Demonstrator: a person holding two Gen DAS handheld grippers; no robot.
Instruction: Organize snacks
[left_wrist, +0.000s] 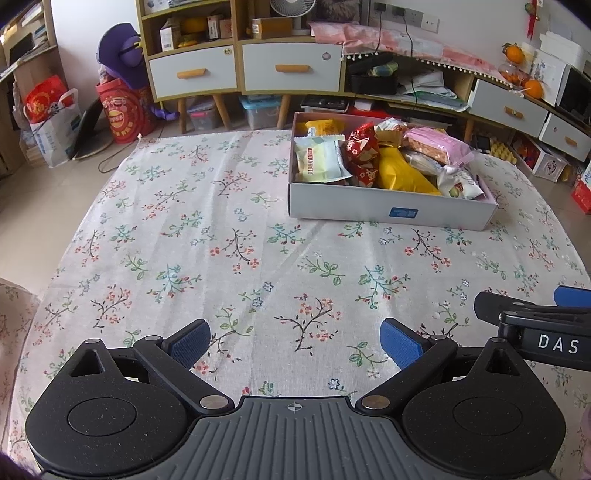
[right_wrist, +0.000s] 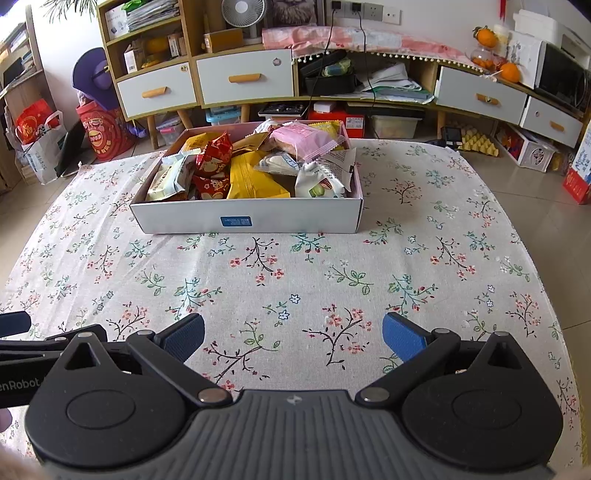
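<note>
A shallow white box (left_wrist: 388, 211) (right_wrist: 251, 218) stands on the far part of the floral tablecloth, filled with several snack packets: a yellow bag (left_wrist: 402, 173) (right_wrist: 251, 177), a red packet (left_wrist: 362, 147) (right_wrist: 214, 155), a pink packet (left_wrist: 436, 146) (right_wrist: 303, 138) and pale green ones (left_wrist: 321, 162). My left gripper (left_wrist: 295, 343) hovers over the near cloth, open, nothing between its blue pads. My right gripper (right_wrist: 293, 338) is also open and empty, well short of the box. Each gripper's side shows at the edge of the other's view.
The floral tablecloth (left_wrist: 221, 240) (right_wrist: 424, 258) covers the table to its edges. Behind stand wooden cabinets with white drawers (left_wrist: 291, 66) (right_wrist: 243, 77), red bags on the floor (left_wrist: 125, 110), storage bins and cables.
</note>
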